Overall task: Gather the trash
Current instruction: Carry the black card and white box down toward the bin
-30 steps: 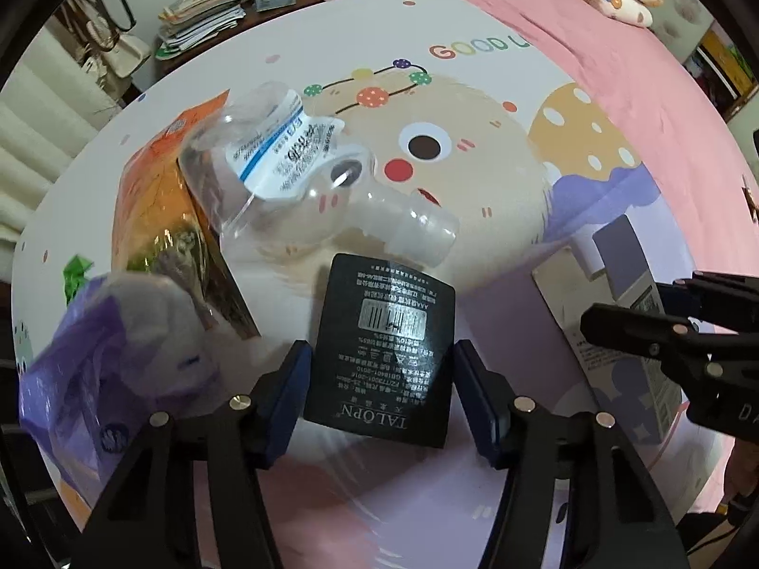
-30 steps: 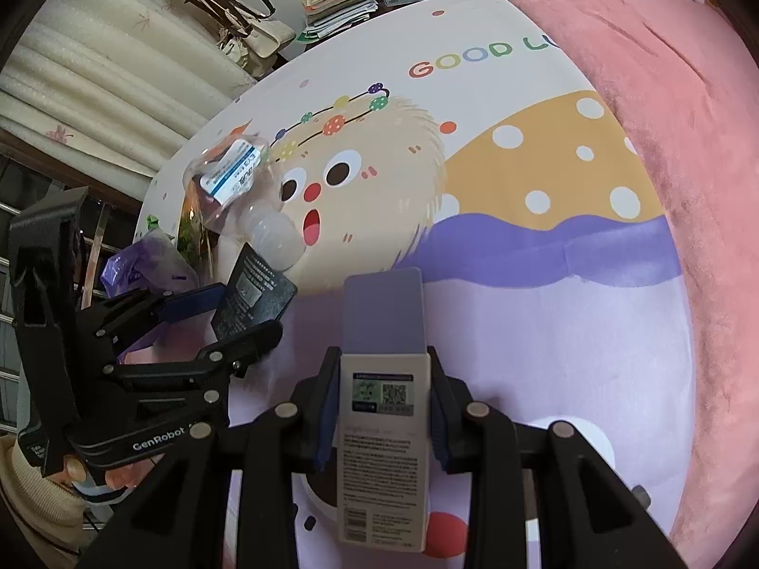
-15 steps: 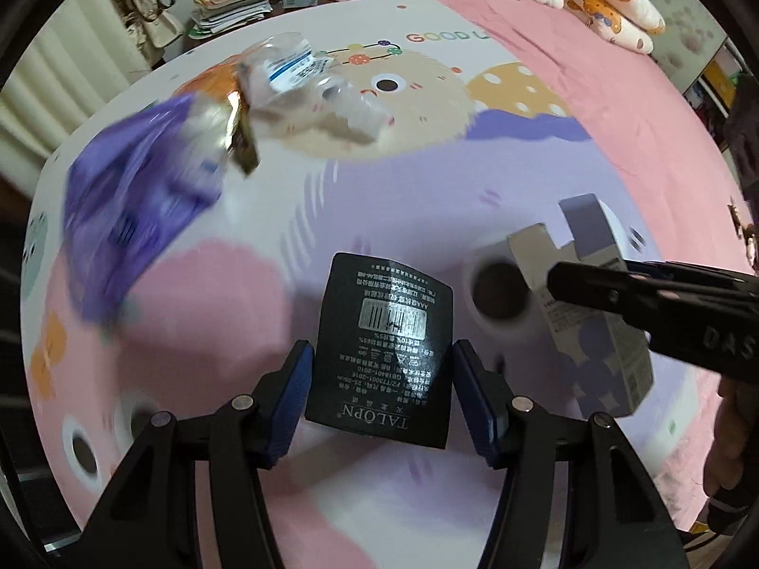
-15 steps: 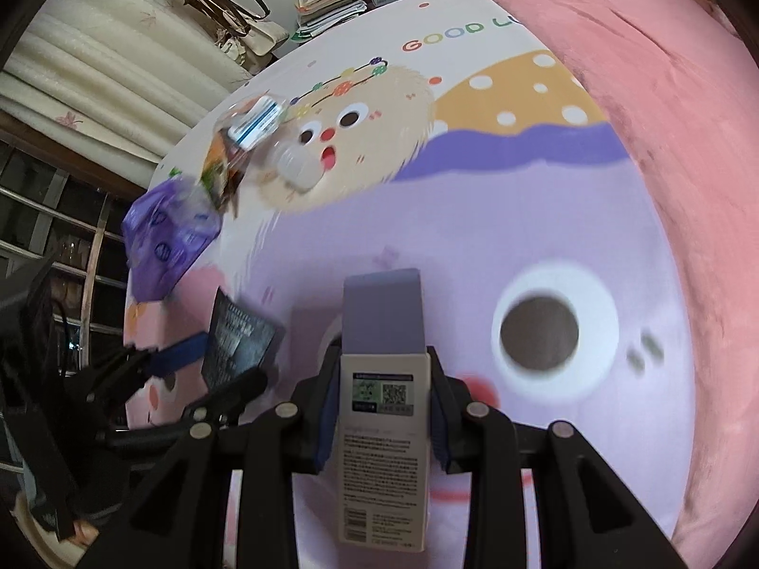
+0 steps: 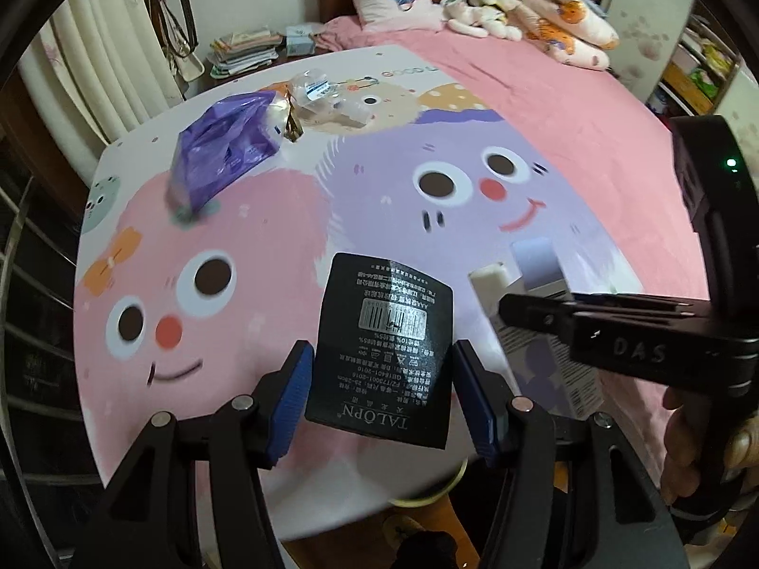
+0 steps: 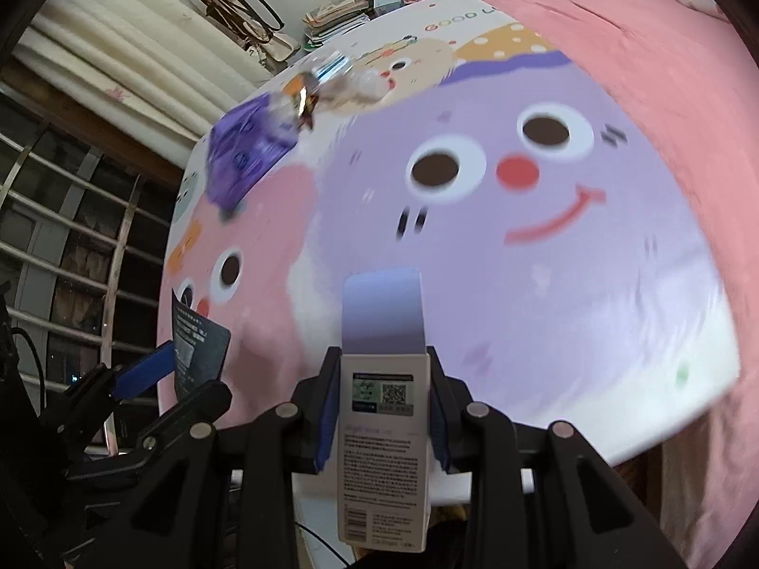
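Left wrist view — left gripper (image 5: 382, 386) clamped on the flat black packet (image 5: 383, 348), long axis running straight out along the fingers; remaining trash, the purple bag (image 5: 223, 156) and clear plastic bottle (image 5: 327, 95), lies far ahead and up-left on the cartoon bedspread (image 5: 474, 218), well apart from both tools, with the right gripper (image 5: 531, 313) crossing in from the right edge. Right wrist view — right gripper (image 6: 384, 415) closed on the tall white carton (image 6: 383, 431), lengthwise between the pads, purple flap forward; the purple bag (image 6: 246, 151) sits up-left, on the left gripper's (image 6: 189, 379) side, so by my reading the left is nearer.
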Demonstrator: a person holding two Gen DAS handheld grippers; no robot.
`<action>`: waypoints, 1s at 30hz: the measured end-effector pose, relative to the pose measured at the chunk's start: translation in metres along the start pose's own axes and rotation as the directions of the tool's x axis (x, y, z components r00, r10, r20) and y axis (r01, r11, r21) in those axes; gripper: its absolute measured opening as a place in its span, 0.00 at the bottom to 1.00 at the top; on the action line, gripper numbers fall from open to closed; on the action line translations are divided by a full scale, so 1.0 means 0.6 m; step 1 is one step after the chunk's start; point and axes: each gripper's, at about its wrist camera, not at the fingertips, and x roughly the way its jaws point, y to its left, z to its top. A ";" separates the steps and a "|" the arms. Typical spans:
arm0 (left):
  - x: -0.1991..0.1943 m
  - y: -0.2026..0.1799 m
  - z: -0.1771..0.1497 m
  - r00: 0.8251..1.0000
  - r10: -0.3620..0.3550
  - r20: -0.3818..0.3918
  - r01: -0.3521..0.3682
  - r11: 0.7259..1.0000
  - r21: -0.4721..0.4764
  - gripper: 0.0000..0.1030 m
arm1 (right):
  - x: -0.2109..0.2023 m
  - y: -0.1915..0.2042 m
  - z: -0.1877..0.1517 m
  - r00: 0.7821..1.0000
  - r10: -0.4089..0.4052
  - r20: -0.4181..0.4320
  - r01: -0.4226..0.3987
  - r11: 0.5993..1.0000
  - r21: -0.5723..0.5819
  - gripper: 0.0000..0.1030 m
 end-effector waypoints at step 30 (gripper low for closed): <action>0.075 -0.064 -0.304 0.987 -0.028 -0.155 0.013 0.995 -0.095 0.56 | 0.105 -0.083 -0.318 0.972 -0.049 -0.229 0.069 0.994 0.080 0.31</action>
